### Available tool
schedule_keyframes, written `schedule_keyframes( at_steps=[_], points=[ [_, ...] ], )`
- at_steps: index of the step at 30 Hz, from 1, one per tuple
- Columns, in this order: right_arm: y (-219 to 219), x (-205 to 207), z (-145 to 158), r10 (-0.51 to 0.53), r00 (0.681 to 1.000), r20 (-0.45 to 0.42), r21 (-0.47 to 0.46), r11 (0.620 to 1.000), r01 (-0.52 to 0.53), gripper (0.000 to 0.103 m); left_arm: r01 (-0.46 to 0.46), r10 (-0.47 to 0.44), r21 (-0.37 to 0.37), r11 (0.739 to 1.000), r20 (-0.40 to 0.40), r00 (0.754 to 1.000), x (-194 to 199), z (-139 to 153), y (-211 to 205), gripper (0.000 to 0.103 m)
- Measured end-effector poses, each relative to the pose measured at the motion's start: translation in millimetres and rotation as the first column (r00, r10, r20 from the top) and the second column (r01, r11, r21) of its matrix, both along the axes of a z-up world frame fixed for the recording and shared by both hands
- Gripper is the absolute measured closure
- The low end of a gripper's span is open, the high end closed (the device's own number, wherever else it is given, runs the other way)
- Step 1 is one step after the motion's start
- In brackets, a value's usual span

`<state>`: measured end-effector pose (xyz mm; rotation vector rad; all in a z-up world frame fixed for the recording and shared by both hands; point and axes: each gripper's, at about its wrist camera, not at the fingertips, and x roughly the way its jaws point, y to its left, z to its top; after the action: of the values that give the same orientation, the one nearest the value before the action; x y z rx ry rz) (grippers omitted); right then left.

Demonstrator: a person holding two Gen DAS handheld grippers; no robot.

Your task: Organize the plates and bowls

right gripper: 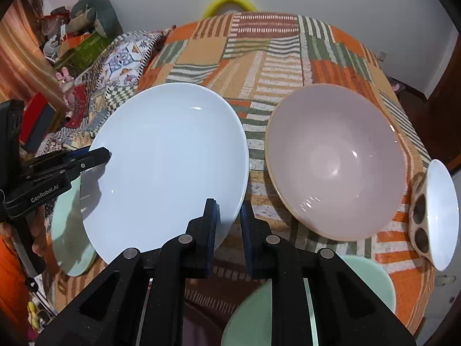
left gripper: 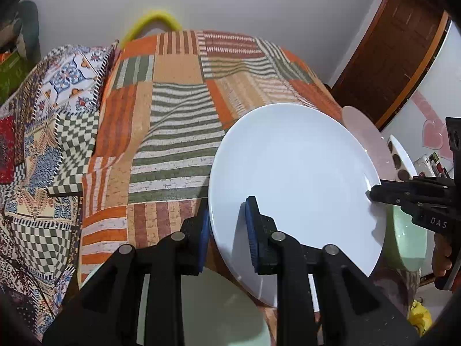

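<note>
White plate (right gripper: pixel 167 167) is held tilted above the patchwork-covered bench (right gripper: pixel 259 66) by its rim only, left tongs (left gripper: pixel 227 230) and right tongs (right gripper: pixel 227 227) both clamped on opposite edges, so uneven lifting could let the glazed rim slip and drop onto the green plate (right gripper: pixel 69 230) or pink bowl (right gripper: pixel 337 161).

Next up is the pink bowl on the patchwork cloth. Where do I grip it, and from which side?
Take the pink bowl by its near rim, coming down from above on the camera side with one finger inside and one outside. It sits upright and open, with a thin flared wall, and its body looks too wide to span. The near edge is bare cloth; the white plate crowds its left, the spotted white bowl its right.
</note>
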<state>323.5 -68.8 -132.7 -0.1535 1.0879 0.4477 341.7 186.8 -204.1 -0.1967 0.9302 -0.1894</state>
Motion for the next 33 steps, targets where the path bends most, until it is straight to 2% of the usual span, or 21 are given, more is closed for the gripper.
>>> schedule_keyframes(
  at_steps=[12, 19, 27, 33],
  points=[
    [-6, -40, 36, 0.049, 0.996, 0.076, 0.014, 0.999, -0.05, 0.088, -0.018, 0.016, 0.027, 0.999, 0.051, 0.999, -52, 41, -9, 0.081],
    [-20, -67, 46, 0.058, 0.995, 0.078, 0.047, 0.997, -0.062, 0.088, -0.019, 0.015, 0.056, 0.998, 0.066, 0.998, -94, 61, -24, 0.081],
    [-41, -100, 45, 0.064, 0.995, 0.073, 0.062, 0.996, -0.069, 0.088, -0.009, 0.004, 0.08, 0.997, 0.074, 0.997, -140, 67, -51, 0.081],
    [-57, -122, 41, 0.064, 0.996, 0.062, 0.075, 0.995, -0.069, 0.088, -0.008, 0.004, 0.067, 0.998, 0.05, 0.999, -165, 59, -64, 0.081]
  ],
)
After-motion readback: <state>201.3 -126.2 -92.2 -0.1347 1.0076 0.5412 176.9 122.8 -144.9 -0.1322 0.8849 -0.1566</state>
